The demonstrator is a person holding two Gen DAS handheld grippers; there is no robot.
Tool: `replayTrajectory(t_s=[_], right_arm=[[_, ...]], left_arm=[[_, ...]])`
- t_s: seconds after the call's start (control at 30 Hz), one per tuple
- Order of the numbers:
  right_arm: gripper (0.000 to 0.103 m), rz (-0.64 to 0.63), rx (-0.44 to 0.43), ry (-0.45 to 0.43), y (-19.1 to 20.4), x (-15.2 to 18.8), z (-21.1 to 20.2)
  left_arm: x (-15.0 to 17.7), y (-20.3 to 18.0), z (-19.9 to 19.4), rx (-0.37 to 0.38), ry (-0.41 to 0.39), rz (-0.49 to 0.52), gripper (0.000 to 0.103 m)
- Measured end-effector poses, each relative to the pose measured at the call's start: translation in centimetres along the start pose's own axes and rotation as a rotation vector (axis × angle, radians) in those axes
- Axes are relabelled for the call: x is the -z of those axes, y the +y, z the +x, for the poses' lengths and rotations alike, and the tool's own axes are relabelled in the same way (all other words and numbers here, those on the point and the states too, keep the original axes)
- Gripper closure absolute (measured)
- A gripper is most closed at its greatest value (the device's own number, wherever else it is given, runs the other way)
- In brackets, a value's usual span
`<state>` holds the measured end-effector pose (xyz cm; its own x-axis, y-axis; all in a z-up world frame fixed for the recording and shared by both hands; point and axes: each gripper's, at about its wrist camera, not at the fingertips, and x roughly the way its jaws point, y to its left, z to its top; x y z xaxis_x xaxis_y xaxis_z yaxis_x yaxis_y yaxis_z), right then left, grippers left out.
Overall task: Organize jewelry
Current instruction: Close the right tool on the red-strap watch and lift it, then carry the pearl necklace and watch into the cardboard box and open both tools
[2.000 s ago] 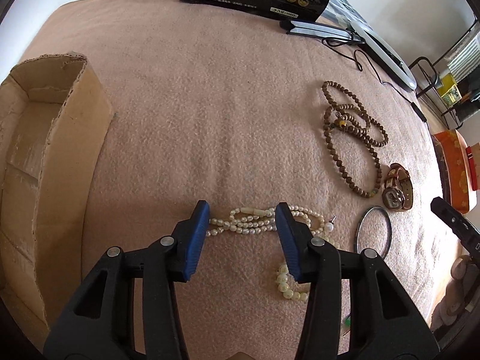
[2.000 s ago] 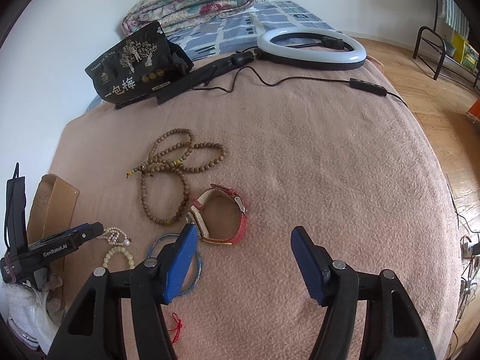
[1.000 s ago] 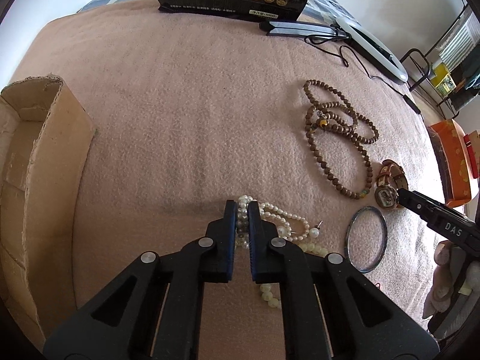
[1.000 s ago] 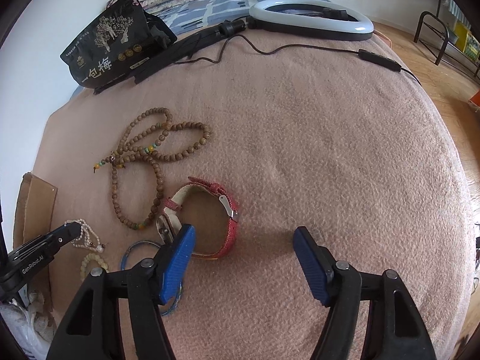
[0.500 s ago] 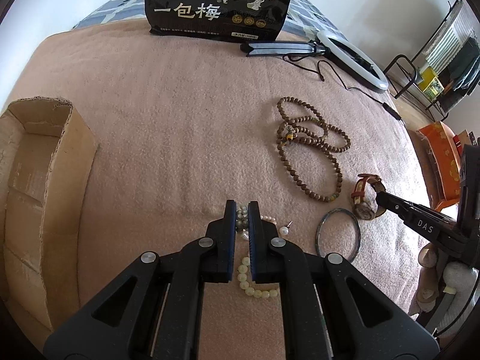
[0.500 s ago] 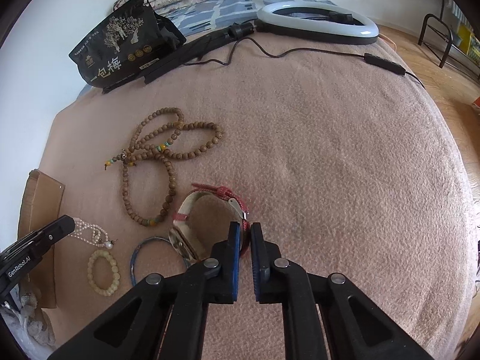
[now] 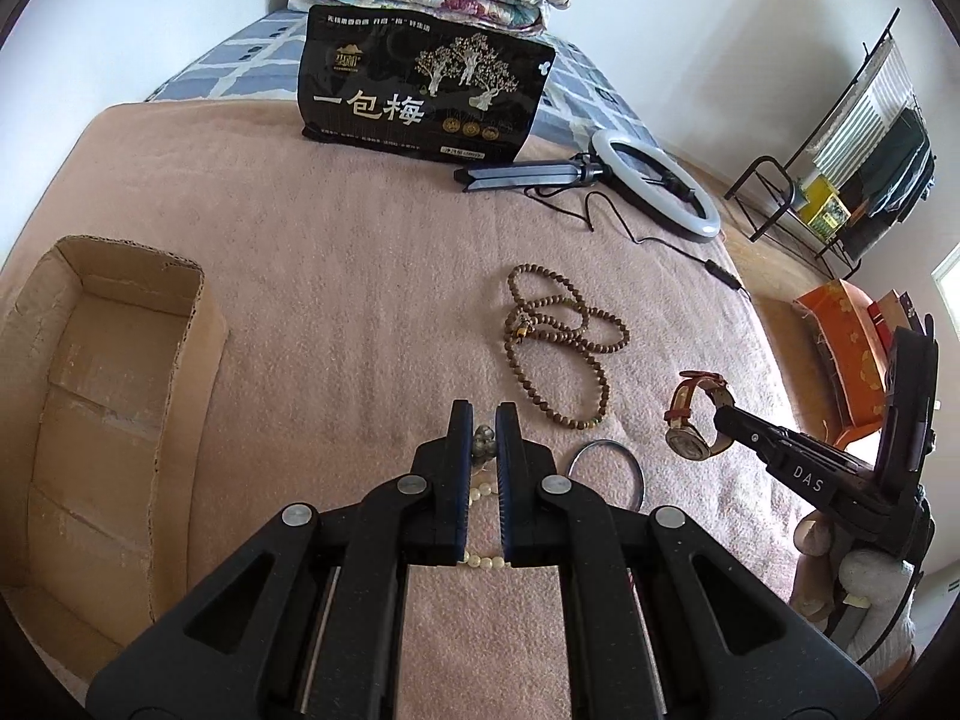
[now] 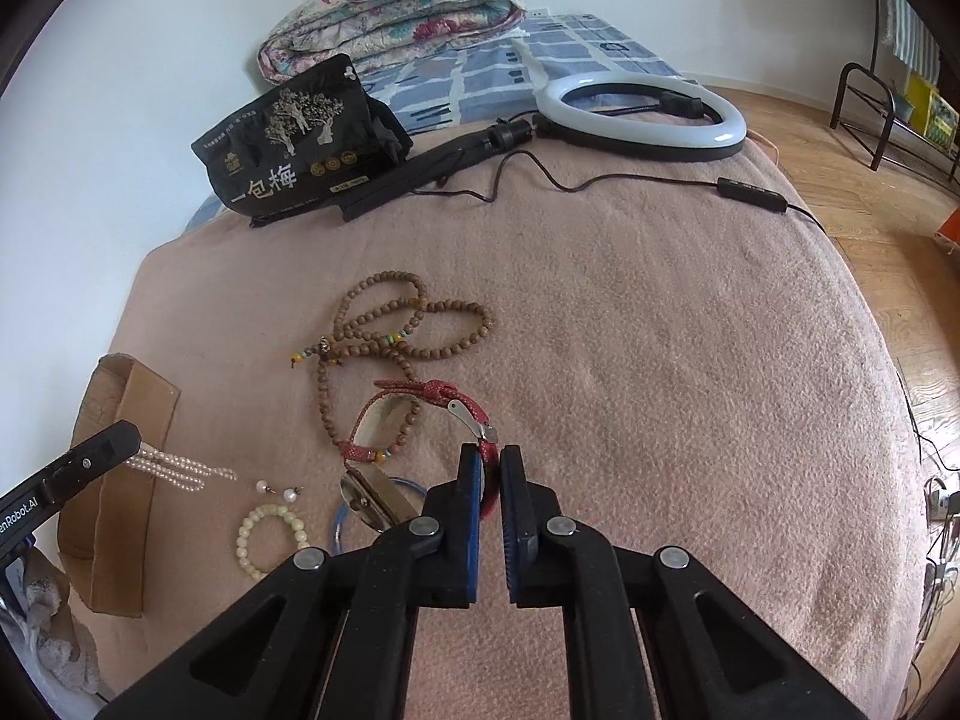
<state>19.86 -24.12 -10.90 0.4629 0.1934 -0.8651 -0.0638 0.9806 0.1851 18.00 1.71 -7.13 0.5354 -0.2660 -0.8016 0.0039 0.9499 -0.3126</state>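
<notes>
Pearl necklace [image 8: 174, 468] is hanging from your left gripper [image 7: 483, 441], which is pinching it; your right gripper [image 8: 489, 468] is clamping the red watch [image 8: 420, 414]. Next, you are probably carrying both leftward to the cardboard box [image 7: 108, 372].

The left tool [image 7: 483, 429] is clamped on a pearl strand [image 7: 483, 443] above a pink blanket [image 7: 336, 276]. A cardboard box [image 7: 120, 372] lies left; wooden beads [image 7: 555, 336], a bangle [image 7: 606, 471] and a watch [image 7: 696, 420] lie right.
</notes>
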Motion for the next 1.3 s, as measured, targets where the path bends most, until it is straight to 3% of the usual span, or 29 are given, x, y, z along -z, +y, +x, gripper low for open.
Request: replayTrajectory(t_s=[0.27,0.57,1.3], right_arm=[[0.099,-0.051,-0.021,-0.044,3.2,0.2,-2.8],[0.099,-0.114,-0.065,-0.071,7.9,0.9,-4.9],[0.099,-0.315,-0.205,-0.059,21.9,4.1,-5.2]], left_arm=[[0.0,0.8,-4.5,0.032,-0.071,-0.006,0.098],[0.1,3.4,-8.8,0.018,-0.146,-0.022,0.098],[3.0,14.7,-15.2,-0.128,-0.188,-0.136,0.098]])
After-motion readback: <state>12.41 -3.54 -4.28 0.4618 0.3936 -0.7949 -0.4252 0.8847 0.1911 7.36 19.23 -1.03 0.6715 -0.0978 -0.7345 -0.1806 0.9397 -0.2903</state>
